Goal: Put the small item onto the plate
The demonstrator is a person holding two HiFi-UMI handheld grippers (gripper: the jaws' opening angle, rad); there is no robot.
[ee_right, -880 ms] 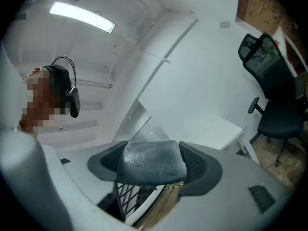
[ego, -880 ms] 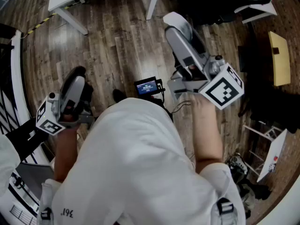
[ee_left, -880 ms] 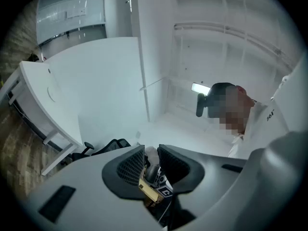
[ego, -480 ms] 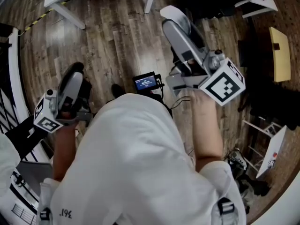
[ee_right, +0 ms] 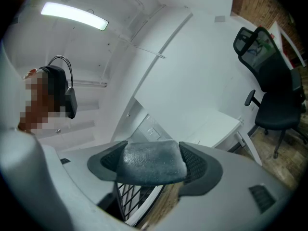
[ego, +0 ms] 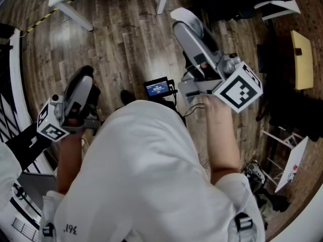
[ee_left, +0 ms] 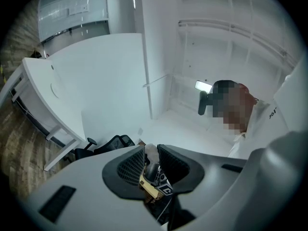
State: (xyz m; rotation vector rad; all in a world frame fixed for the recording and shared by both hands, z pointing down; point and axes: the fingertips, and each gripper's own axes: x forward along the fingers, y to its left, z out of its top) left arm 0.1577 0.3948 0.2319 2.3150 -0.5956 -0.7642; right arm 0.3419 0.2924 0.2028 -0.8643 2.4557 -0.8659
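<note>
We pinch a small tan item (ee_left: pixel 153 181) in the left hand-held gripper (ee_left: pixel 151 153) and a grey block (ee_right: pixel 149 166) in the right hand-held gripper (ee_right: pixel 151 149); no plate visible, so placing remains.

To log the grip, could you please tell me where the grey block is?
In the right gripper view, the grey block sits between the right gripper's jaws, touching both pads.
</note>
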